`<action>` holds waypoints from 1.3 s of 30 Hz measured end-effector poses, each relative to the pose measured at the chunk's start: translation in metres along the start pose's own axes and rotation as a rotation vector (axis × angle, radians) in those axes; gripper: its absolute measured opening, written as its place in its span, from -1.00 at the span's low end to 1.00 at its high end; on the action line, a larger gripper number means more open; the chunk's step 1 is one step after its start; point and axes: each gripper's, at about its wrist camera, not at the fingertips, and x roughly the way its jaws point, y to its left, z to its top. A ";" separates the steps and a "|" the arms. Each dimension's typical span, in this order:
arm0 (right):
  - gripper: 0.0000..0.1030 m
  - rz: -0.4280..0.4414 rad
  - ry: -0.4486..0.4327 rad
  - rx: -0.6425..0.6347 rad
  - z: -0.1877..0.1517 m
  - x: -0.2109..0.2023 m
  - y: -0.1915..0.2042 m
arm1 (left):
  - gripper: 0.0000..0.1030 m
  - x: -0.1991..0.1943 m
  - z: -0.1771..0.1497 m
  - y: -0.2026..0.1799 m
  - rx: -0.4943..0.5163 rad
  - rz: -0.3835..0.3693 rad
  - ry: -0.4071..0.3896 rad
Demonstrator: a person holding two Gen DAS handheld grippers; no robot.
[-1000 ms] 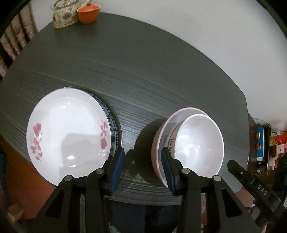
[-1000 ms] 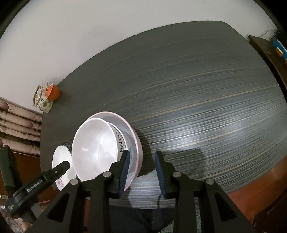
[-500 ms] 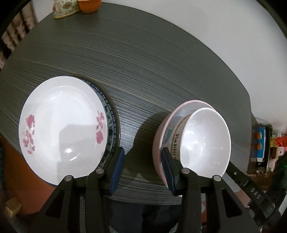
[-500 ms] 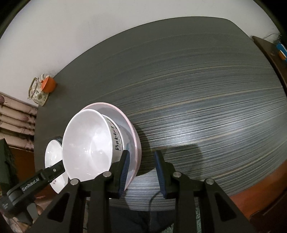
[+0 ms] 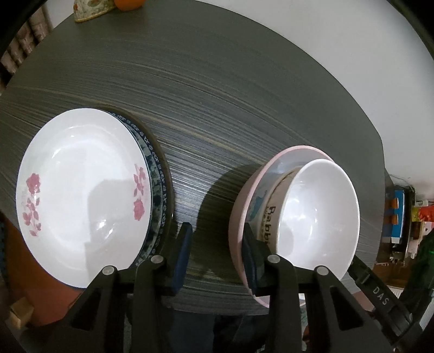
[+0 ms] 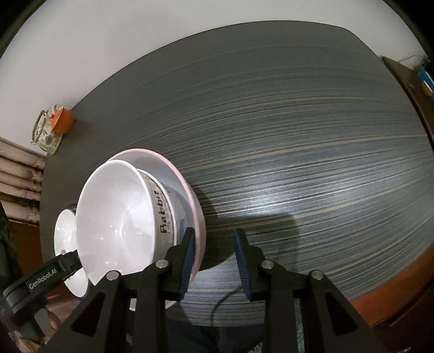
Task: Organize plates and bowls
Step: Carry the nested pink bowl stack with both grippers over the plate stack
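Left wrist view: left gripper (image 5: 215, 255) hangs over the near edge of the dark striped table (image 5: 217, 95), fingers spread wide with bare tabletop between them.
Left gripper grip: holds nothing; its right finger (image 5: 251, 260) sits at the pink rim, but contact cannot be told.
Plates: white plate with pink flowers (image 5: 81, 195) lies just left of the left gripper, stacked on a blue-patterned plate (image 5: 156, 190) whose rim shows along the right side.
Bowls: white bowl lettered "Rabbit" (image 5: 320, 217) sits nested in a pink bowl (image 5: 241, 217), just right of the left gripper.
Far corner: teapot (image 5: 92, 8) and orange cup (image 5: 130, 3), well ahead and to the left.
Right wrist view: right gripper (image 6: 214, 258) is open about as wide, empty, over the near table (image 6: 298, 135) edge.
Right gripper fingers: left finger (image 6: 187, 258) overlaps the rim of the pink bowl (image 6: 194, 206); whether it touches cannot be told. Right finger is over bare table.
Bowls from this side: white bowl (image 6: 114, 220) is immediately left of the right gripper, inside the pink one.
Beyond the bowls: flowered plate (image 6: 63, 236) further left, partly hidden, with the left gripper's body crossing in front of it.
Far left: teapot (image 6: 44, 135) and orange cup (image 6: 63, 120) together at the table's far edge.
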 end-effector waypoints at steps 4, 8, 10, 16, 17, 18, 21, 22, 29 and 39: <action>-0.43 -0.001 0.004 0.005 0.002 0.006 0.001 | -0.39 0.005 0.002 0.000 0.002 0.003 0.004; -0.48 0.004 0.011 0.008 0.007 0.010 -0.001 | -0.45 0.003 0.003 0.001 0.002 -0.003 -0.002; -0.51 0.024 0.016 0.021 0.008 0.011 -0.004 | -0.52 0.003 0.002 -0.002 0.008 -0.008 -0.003; -0.52 0.039 0.022 0.028 0.008 0.012 -0.006 | -0.70 0.001 0.001 -0.008 0.021 -0.013 -0.016; -0.52 0.040 0.021 0.028 0.008 0.012 -0.006 | -0.73 0.001 0.001 -0.009 0.023 -0.014 -0.017; -0.52 0.039 0.020 0.026 0.008 0.011 -0.006 | -0.76 0.002 0.000 -0.009 0.024 -0.015 -0.018; -0.60 0.053 0.022 0.027 0.007 0.012 -0.004 | -0.82 0.002 0.000 -0.012 0.032 -0.016 -0.022; -0.63 0.054 0.019 0.027 0.007 0.012 -0.003 | -0.83 0.002 0.000 -0.012 0.033 -0.016 -0.022; -0.82 0.078 0.013 0.019 0.007 0.012 0.003 | -0.91 0.004 0.003 -0.015 0.044 -0.018 -0.022; -0.82 0.088 0.009 0.030 0.006 0.013 0.006 | -0.94 0.002 0.001 -0.015 0.059 -0.010 -0.032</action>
